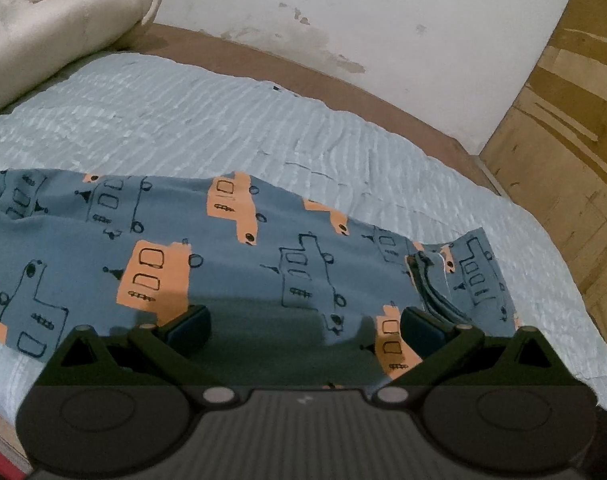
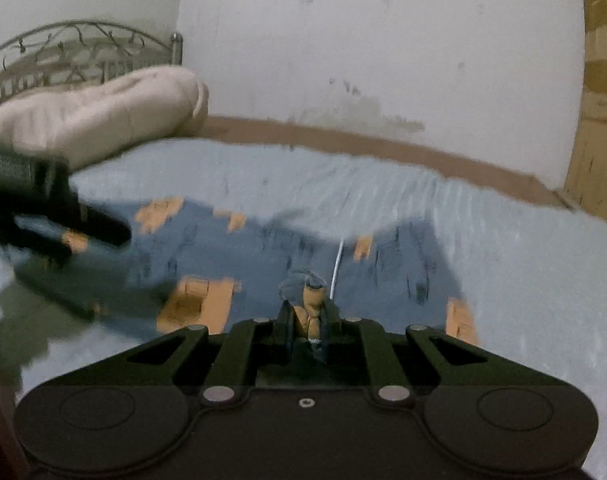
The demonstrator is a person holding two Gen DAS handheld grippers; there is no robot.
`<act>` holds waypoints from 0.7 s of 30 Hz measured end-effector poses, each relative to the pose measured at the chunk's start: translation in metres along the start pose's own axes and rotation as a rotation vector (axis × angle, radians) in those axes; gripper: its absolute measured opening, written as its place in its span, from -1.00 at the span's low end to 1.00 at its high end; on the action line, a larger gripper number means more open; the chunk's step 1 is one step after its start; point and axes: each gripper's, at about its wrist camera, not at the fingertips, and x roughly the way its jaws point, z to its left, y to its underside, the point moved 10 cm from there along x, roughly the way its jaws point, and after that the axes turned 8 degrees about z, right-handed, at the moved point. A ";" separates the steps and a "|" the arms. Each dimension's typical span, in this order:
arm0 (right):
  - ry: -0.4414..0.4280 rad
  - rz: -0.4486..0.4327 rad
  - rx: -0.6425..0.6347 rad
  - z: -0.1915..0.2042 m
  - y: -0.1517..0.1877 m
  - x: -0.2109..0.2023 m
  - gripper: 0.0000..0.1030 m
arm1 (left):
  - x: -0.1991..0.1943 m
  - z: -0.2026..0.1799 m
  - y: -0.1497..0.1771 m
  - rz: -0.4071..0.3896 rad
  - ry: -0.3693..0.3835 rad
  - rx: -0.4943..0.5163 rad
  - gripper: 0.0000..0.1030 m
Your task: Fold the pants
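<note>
Blue-grey pants [image 1: 231,256] with orange and outlined truck prints lie spread on a light blue bedspread [image 1: 223,120]. My left gripper [image 1: 303,326] is open, its two fingers wide apart just above the pants' near edge, holding nothing. In the right wrist view the pants [image 2: 263,252] are blurred. My right gripper [image 2: 308,322] is shut on a bunched fold of the pants' fabric [image 2: 312,300], which sticks up between the fingers. The left gripper [image 2: 43,208] shows as a dark blurred shape at the left of the right wrist view.
A rolled cream blanket [image 1: 55,24] lies at the far left of the bed. A white stained wall [image 1: 363,20] runs behind the bed. A wooden cabinet [image 1: 571,120] stands at the right. A metal headboard [image 2: 75,52] shows at the back left.
</note>
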 end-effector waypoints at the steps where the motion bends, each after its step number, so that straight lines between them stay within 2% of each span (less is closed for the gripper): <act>1: 0.000 0.004 0.011 0.001 0.004 0.002 -0.74 | 0.001 -0.002 0.000 0.000 0.007 0.003 0.99; 5: -0.036 -0.025 0.091 -0.004 0.010 -0.002 -0.73 | 0.008 -0.018 -0.002 0.003 0.054 0.021 0.99; 13: -0.182 -0.079 0.299 -0.030 0.016 0.000 -0.72 | 0.045 -0.078 -0.013 0.083 0.254 0.051 0.97; 16: -0.201 -0.115 0.321 -0.031 0.021 -0.004 -0.72 | 0.059 -0.096 -0.017 0.115 0.296 0.057 0.79; 21: -0.270 -0.164 0.391 -0.039 0.025 -0.006 -0.72 | 0.085 -0.106 -0.015 0.190 0.320 0.018 0.45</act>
